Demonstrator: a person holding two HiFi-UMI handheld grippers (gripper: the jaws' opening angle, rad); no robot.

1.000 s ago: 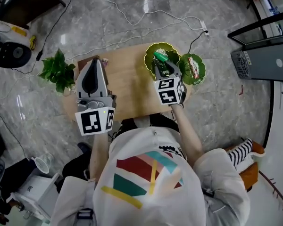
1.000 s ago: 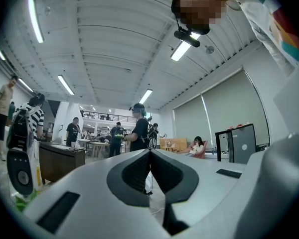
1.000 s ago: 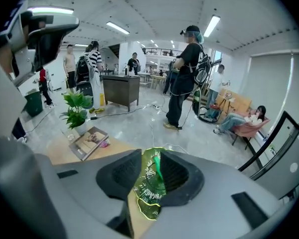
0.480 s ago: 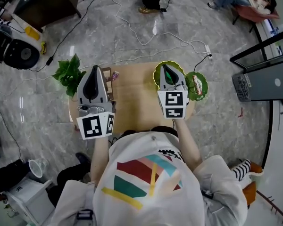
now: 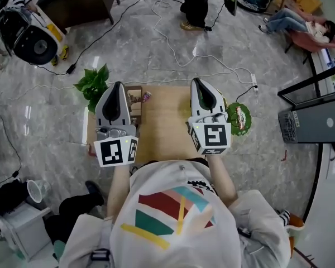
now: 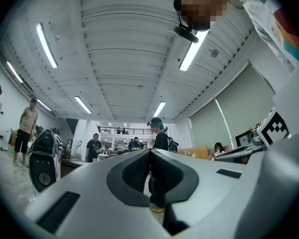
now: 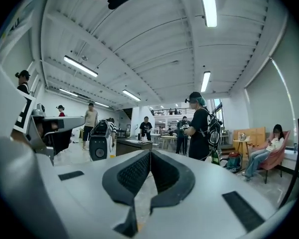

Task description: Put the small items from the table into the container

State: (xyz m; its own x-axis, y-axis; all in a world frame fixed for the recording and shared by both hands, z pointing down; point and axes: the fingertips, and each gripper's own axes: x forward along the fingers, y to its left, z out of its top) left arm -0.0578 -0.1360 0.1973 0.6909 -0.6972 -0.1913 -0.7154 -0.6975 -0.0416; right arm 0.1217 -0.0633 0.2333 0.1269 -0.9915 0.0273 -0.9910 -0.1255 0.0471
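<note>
1. Head view: a grey marble floor (image 5: pixel 156 43), crossed by white cables, surrounds a small wooden table (image 5: pixel 164 121).
2. The left gripper (image 5: pixel 118 85) hangs over the table's left side. The left gripper view shows its jaws pressed together with nothing between them.
3. The right gripper (image 5: pixel 196 81) hangs over the table's right side. Its jaws are likewise closed tight and empty.
4. A leafy potted plant (image 5: pixel 94 82) stands at the table's far left corner.
5. A green dish (image 5: pixel 247 111) sits at the table's right edge, just beside the right gripper, with a snack packet (image 5: pixel 238 118) lying in it.
6. A brown packet (image 5: pixel 135 100) and a small pink piece (image 5: pixel 147 96) lie at the table's far edge, beside the left gripper.
</note>
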